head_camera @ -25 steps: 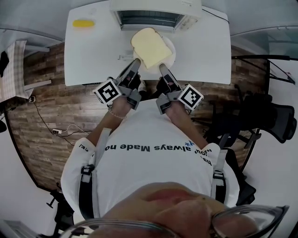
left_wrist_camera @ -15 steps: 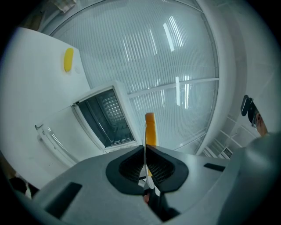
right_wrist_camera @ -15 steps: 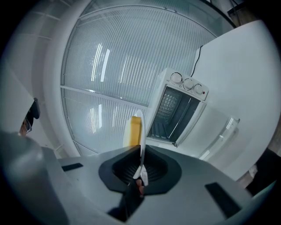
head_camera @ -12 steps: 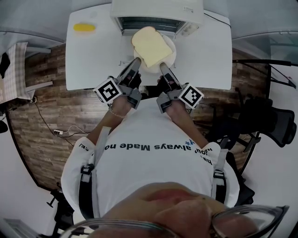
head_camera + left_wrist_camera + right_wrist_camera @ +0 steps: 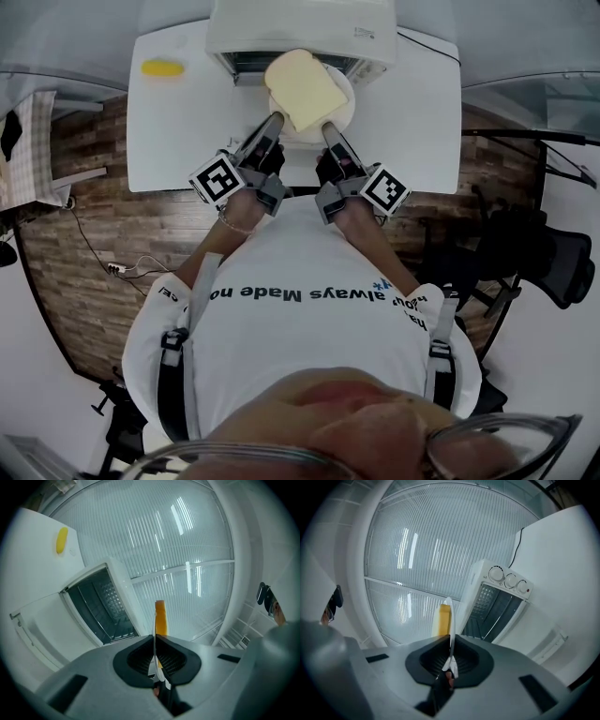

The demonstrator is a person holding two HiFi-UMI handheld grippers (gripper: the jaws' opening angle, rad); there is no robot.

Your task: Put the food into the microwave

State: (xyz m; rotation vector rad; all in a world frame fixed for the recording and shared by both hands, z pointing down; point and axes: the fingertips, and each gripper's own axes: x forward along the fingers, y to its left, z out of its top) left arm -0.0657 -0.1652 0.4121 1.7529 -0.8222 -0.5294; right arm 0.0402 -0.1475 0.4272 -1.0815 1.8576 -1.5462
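A slice of toast (image 5: pixel 302 86) lies on a white plate (image 5: pixel 344 97), held level over the table in front of the white microwave (image 5: pixel 300 26). My left gripper (image 5: pixel 275 120) is shut on the plate's near left rim, and my right gripper (image 5: pixel 330 127) is shut on its near right rim. The left gripper view shows the plate (image 5: pixel 154 619) edge-on in my left gripper (image 5: pixel 154 638), with the toast (image 5: pixel 160 616) beyond it and the microwave's dark opening (image 5: pixel 101 604) to the left. In the right gripper view, my right gripper (image 5: pixel 451 641) pinches the plate (image 5: pixel 449 613). The toast (image 5: pixel 440 619) and the microwave (image 5: pixel 497 603) show there too.
The microwave's door (image 5: pixel 49 627) hangs open and down towards me. Its knobs (image 5: pixel 508 580) sit on the right side. A small yellow thing (image 5: pixel 161 67) lies at the far left of the white table (image 5: pixel 412 112). Wooden floor and dark chairs (image 5: pixel 544 244) flank the table.
Both grippers have carried the plate and toast forward, so the toast's far edge now reaches the microwave's open front. Both stay clamped on the rim.
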